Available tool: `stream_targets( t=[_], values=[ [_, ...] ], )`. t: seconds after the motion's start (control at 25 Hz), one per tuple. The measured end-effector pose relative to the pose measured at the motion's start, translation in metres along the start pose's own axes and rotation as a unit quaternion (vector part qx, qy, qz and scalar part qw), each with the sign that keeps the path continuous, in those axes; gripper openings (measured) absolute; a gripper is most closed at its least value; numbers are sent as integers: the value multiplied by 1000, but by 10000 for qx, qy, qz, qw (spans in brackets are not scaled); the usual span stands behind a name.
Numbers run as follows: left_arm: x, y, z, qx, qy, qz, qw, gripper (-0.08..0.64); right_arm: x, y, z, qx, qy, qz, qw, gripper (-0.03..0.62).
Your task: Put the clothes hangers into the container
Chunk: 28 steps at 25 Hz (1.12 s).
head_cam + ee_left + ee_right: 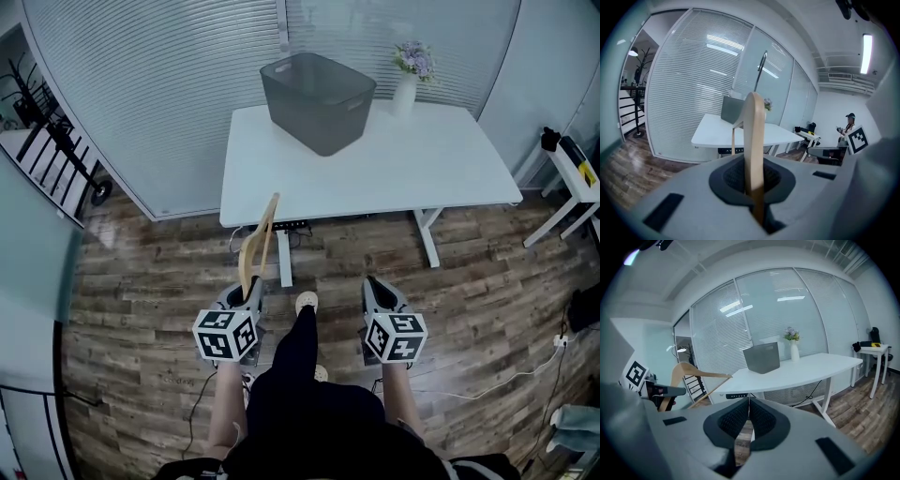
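A wooden clothes hanger (257, 246) stands up out of my left gripper (251, 289), which is shut on its arm. In the left gripper view the hanger (753, 140) rises between the pads with its metal hook at the top. My right gripper (375, 289) is held level beside it, shut and empty, its tips (749, 404) meeting. The grey container (317, 99) stands on the white table's (412, 169) far left part, well ahead of both grippers. The right gripper view shows the hanger (689, 376) off to its left and the container (761, 357) ahead.
A white vase of flowers (409, 77) stands right of the container. Glass walls with blinds lie behind the table. A small white side table (577, 178) is at the right, a black rack (47, 131) at the left. The person's leg (295, 352) is between the grippers, over wood flooring.
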<state>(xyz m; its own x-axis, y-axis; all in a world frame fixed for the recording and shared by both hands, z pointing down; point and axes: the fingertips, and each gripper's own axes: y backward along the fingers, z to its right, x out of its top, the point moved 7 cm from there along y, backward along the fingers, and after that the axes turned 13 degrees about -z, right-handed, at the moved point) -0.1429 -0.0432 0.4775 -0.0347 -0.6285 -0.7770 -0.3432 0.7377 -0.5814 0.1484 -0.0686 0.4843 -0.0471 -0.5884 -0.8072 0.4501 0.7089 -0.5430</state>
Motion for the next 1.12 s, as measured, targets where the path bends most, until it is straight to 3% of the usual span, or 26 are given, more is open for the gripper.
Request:
stream_targets(
  t=[0.28, 1.12],
  values=[
    [19, -28, -9, -33, 38, 3, 10000, 9, 16, -24, 11, -4, 4, -23, 10000, 28],
    [128, -129, -75, 85, 206, -49, 9997, 9, 133, -156, 42, 150, 174, -181, 9996, 28]
  ],
)
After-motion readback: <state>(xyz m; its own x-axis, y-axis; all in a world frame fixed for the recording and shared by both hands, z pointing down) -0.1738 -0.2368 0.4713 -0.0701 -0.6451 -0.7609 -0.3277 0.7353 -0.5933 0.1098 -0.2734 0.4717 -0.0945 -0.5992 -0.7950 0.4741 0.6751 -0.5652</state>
